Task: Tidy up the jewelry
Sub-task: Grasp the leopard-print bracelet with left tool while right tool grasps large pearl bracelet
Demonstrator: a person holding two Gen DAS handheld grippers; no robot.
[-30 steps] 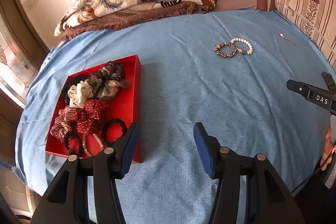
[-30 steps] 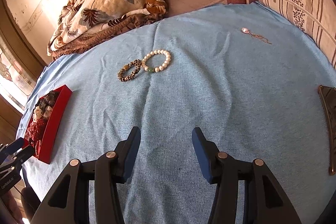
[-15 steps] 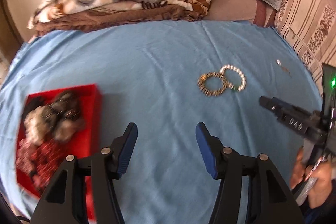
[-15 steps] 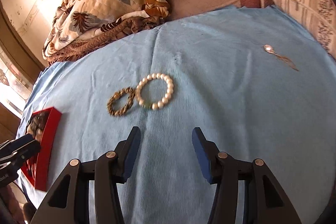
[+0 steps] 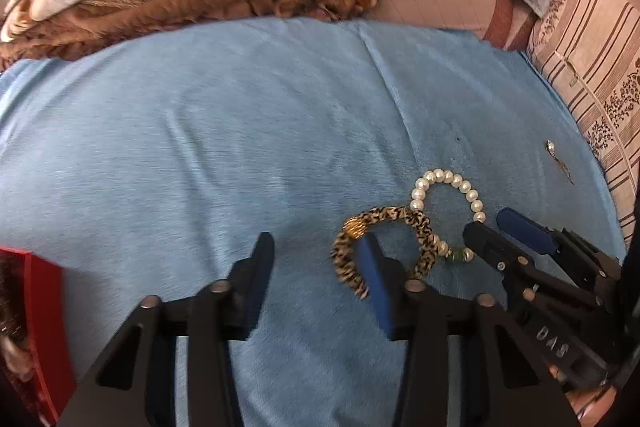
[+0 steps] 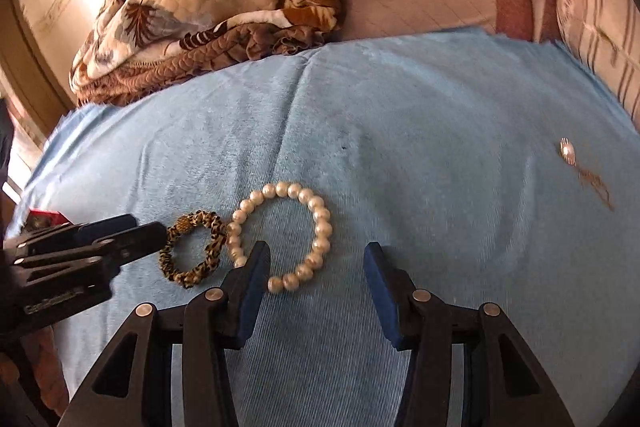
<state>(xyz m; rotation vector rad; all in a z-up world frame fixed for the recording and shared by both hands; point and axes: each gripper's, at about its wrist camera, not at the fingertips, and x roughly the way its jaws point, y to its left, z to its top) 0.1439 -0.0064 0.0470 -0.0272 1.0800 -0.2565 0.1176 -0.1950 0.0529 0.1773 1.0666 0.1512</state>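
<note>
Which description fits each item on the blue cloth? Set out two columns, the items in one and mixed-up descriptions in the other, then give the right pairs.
Items
1. pearl bracelet
2. leopard-print bracelet
3. pendant necklace
4. red tray

Descriptions
A. holds hair scrunchies, at the cloth's left edge
B. lies alone, far right on the blue cloth
C. ring of white beads, nearest the right gripper
D. spotted tan and black, with a gold bead, by the left gripper

Pairs: 1-C, 2-D, 3-B, 4-A
</note>
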